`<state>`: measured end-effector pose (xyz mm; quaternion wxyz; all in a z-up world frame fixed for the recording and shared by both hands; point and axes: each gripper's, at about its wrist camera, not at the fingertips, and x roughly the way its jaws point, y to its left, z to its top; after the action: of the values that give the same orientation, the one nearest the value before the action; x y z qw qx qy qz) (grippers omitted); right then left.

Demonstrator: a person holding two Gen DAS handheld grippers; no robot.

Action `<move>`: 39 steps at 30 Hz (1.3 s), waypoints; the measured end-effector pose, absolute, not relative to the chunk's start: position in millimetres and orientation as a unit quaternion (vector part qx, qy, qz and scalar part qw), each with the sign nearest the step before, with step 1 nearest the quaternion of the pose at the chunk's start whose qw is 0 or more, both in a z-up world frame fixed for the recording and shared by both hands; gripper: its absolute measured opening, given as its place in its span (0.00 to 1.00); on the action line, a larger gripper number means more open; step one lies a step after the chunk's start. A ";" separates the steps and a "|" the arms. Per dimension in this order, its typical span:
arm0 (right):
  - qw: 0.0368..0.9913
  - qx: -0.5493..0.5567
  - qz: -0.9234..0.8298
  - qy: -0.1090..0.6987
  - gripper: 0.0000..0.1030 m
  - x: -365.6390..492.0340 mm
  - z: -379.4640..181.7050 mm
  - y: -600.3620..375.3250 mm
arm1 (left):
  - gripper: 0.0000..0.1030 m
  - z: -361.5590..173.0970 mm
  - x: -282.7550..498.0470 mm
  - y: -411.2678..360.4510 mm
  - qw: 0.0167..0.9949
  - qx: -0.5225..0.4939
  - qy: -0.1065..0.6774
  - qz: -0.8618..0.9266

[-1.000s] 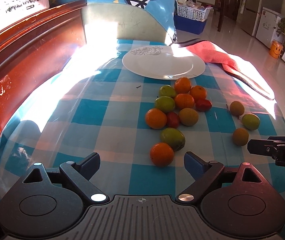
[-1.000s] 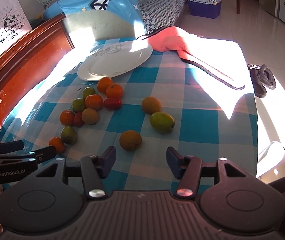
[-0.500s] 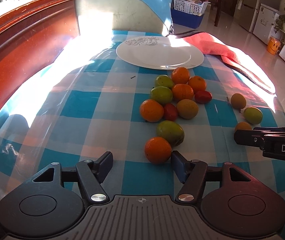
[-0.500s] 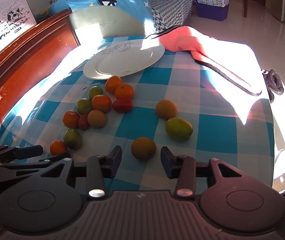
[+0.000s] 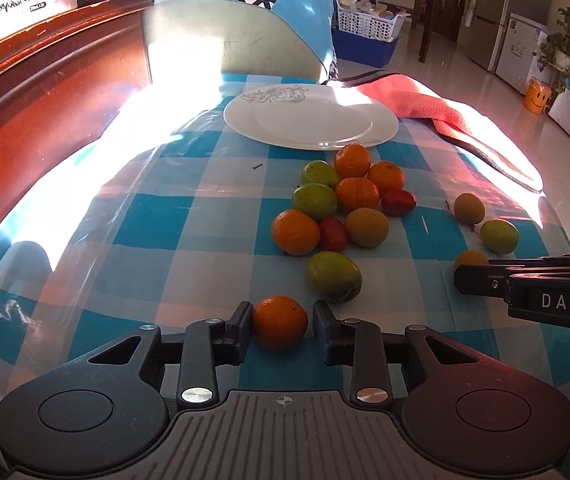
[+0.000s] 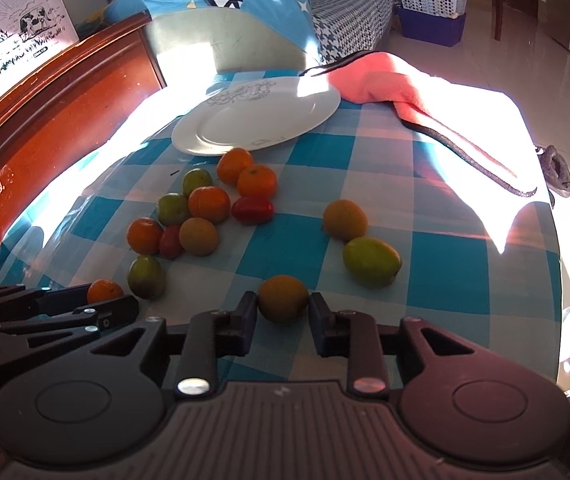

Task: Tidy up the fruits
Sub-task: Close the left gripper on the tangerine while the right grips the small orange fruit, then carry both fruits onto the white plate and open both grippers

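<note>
Jaws both sides straddle fruit, not visibly clamped: left gripper (image 5: pixel 281 326) brackets a mandarin (image 5: pixel 280 322), a sliver of gap either side; right gripper (image 6: pixel 281 314) brackets a brownish-orange fruit (image 6: pixel 283 298), contact unclear. Both sit at the tabletop's near edge. Mid-table cluster (image 5: pixel 341 204) untouched. White plate (image 5: pixel 245 118) at far edge holds nothing. Sorting barely begun.

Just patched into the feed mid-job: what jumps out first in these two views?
Each pair of tongs brackets a fruit at the table's near edge: the left tongs around an orange, the right tongs around a brownish-orange fruit, the jaws not visibly clamped. Beyond them a cluster of fruit lies just short of the bare white plate.
</note>
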<state>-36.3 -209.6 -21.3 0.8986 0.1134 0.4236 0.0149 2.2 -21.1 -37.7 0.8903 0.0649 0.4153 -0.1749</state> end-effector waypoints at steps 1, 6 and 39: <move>0.899 0.113 0.015 0.424 0.27 -36.4 -21.0 -209.1 | 0.25 -37.2 2.3 -20.4 0.890 0.060 0.416 -0.178; 0.898 0.113 0.015 0.425 0.27 -36.7 -21.2 -210.2 | 0.25 -37.2 1.4 -19.0 0.889 0.053 0.417 -0.181; 0.900 0.128 0.050 0.413 0.27 -30.1 -6.5 -207.1 | 0.25 -16.4 2.8 -12.1 0.899 0.023 0.396 -0.185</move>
<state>-30.1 -207.1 -6.5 0.9004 0.1283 0.4127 0.0504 2.8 -12.1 -16.4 0.8992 0.0232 0.3956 -0.1854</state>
